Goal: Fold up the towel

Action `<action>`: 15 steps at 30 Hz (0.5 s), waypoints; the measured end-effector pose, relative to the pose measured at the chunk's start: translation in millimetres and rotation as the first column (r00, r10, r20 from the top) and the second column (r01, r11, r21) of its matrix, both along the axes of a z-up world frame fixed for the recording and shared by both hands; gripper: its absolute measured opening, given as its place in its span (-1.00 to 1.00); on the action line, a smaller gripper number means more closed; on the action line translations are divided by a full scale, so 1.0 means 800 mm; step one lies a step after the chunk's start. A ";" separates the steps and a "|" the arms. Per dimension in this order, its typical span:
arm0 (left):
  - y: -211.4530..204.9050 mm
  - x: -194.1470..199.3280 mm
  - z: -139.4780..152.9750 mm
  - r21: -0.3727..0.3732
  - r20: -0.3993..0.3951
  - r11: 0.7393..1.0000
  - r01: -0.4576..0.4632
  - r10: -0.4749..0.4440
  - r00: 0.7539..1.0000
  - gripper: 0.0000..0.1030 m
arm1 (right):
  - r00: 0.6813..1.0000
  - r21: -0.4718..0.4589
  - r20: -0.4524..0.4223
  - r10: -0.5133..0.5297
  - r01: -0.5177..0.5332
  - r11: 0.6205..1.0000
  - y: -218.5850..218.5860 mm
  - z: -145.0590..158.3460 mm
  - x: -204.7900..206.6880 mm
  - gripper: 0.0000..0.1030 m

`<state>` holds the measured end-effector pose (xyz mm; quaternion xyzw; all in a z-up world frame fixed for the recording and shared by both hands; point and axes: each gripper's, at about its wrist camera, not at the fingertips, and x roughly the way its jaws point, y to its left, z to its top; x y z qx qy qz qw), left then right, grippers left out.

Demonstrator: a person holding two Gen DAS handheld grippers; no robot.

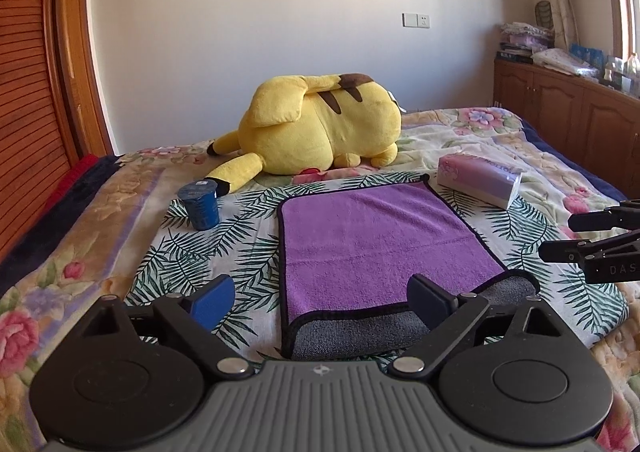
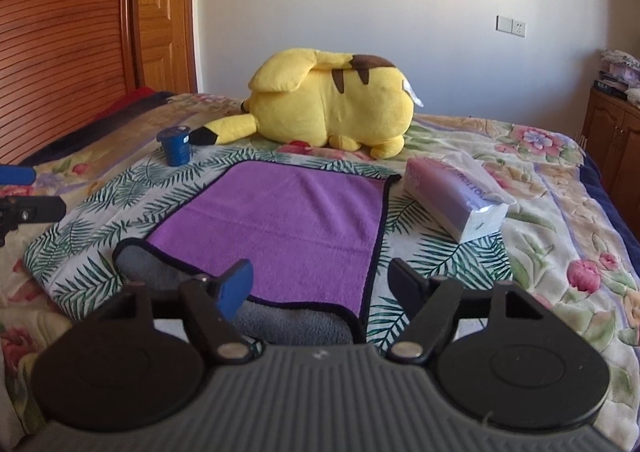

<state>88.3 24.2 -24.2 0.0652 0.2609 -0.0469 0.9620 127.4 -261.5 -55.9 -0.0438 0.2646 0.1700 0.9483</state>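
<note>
A purple towel (image 1: 380, 244) with a black hem and a grey underside lies folded once on a leaf-print cloth (image 1: 240, 236) on the bed. The purple layer lies over the grey one, and a grey strip (image 1: 360, 336) shows along the near edge. My left gripper (image 1: 320, 304) is open and empty, just above the towel's near left corner. My right gripper (image 2: 322, 288) is open and empty, above the near right corner of the towel (image 2: 288, 228). The right gripper also shows at the right edge of the left wrist view (image 1: 592, 240).
A yellow plush toy (image 1: 320, 123) lies behind the towel. A blue cup (image 1: 200, 205) stands to the towel's left. A tissue pack (image 1: 480, 179) lies to its right. A wooden cabinet (image 1: 568, 107) with clutter stands at the far right, and a wooden door (image 1: 32, 91) at the left.
</note>
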 end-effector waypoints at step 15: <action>0.016 0.069 -0.034 0.007 -0.100 0.998 0.058 -0.057 0.993 0.01 | 0.993 -0.040 -0.119 0.021 -0.025 0.999 0.001 -0.032 0.037 0.33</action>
